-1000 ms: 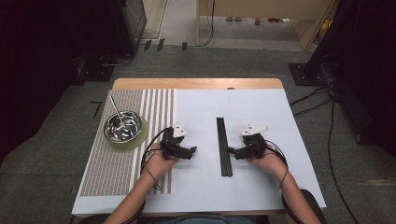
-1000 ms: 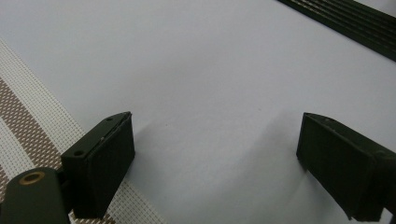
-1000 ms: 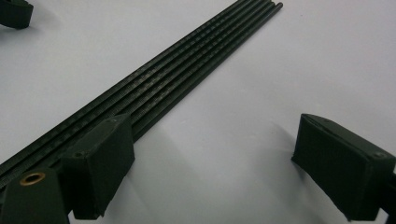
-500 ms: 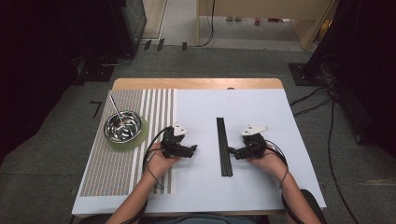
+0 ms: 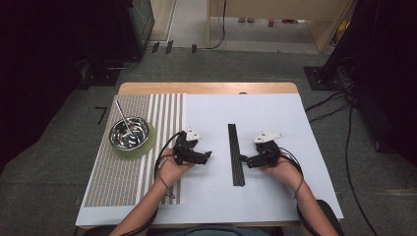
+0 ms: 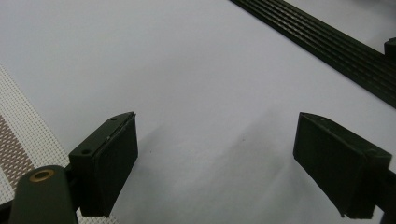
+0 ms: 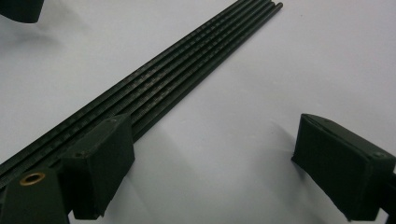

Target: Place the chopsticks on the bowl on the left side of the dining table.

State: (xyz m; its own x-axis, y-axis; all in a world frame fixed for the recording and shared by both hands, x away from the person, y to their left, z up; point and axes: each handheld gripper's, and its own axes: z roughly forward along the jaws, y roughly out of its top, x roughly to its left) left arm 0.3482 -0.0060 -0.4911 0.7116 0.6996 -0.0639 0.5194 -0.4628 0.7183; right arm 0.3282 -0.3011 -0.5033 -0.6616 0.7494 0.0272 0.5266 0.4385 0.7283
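A long black ribbed strip [image 5: 235,154] lies lengthwise on the white table sheet [image 5: 246,206], between the two hands. My left gripper [image 5: 208,155] rests on the sheet to the strip's left, pointing right at it, jaws open with nothing between them [image 6: 217,163]. The strip [image 6: 327,46] crosses the upper right of the left gripper view. My right gripper [image 5: 243,160] sits just right of the strip, pointing left, its tips close to the strip's edge. It is open and empty [image 7: 215,170], with the strip [image 7: 154,84] running past its left finger [image 7: 100,163].
A steel bowl [image 5: 129,133] holding a thin metal rod [image 5: 123,115] sits on a green round mat [image 5: 143,147], on a striped woven placemat [image 5: 118,182] at the table's left. Cables trail from both grippers. The table's wooden far edge [image 5: 206,88] shows beyond the sheet.
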